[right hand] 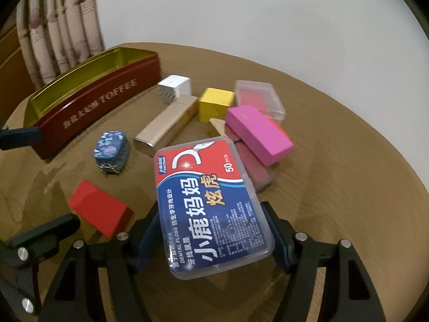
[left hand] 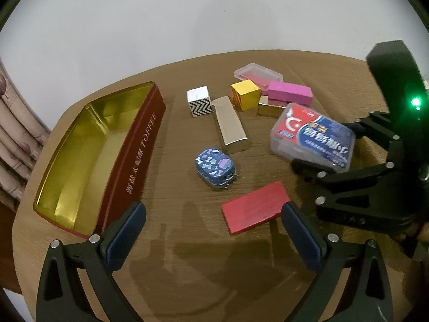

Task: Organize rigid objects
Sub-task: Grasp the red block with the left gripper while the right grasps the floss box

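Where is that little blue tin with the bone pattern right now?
The little blue tin sits on the round table near its middle, between the open toffee tin to the left and the red block, just in front of the silver bar.

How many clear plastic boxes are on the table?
2. The dental floss box is near the front, between the fingers of the right gripper. The clear box with pink contents lies at the far side, behind the pink block. Others may be hidden.
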`<act>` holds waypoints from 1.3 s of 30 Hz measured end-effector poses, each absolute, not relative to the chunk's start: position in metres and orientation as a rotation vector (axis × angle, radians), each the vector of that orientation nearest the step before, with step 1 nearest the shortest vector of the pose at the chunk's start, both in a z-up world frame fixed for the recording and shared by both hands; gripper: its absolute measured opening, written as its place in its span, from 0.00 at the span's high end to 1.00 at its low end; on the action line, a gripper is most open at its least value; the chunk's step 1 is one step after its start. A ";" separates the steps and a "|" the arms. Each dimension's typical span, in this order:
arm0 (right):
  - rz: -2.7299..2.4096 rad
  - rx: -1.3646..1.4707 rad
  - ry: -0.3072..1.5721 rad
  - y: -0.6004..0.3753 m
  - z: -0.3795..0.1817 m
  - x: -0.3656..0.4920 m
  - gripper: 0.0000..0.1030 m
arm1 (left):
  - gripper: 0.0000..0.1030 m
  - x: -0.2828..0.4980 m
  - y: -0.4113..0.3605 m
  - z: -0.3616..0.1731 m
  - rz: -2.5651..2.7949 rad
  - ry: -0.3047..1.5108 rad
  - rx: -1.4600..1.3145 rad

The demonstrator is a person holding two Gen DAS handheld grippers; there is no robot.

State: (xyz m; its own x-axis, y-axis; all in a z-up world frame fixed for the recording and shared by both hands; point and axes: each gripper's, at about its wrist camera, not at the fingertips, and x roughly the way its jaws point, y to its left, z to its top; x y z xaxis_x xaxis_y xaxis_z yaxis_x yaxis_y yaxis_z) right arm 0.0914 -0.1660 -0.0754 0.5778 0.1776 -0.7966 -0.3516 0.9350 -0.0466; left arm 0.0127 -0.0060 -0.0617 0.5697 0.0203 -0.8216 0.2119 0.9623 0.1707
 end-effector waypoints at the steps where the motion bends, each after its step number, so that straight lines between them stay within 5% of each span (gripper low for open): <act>1: 0.290 -0.204 0.903 -0.171 -0.075 0.089 0.30 | 0.02 0.013 -0.007 -0.063 -0.117 0.965 0.258; 29: 0.067 -0.062 0.882 -0.242 -0.086 0.082 0.31 | 0.06 0.032 -0.019 -0.096 -0.131 1.048 0.145; 35: 0.067 -0.060 0.883 -0.243 -0.084 0.081 0.31 | 0.37 0.028 -0.020 -0.092 -0.199 1.036 0.126; 39: 0.067 -0.060 0.884 -0.243 -0.084 0.081 0.31 | 0.41 0.025 -0.021 -0.091 -0.214 1.021 0.134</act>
State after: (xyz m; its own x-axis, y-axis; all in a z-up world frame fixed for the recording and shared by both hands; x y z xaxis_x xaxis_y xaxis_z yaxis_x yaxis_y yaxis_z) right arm 0.0814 -0.2427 -0.0840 0.6322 0.0336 -0.7741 -0.0830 0.9962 -0.0246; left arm 0.0252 -0.0214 -0.0908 0.5043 -0.1144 -0.8559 0.2387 0.9710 0.0109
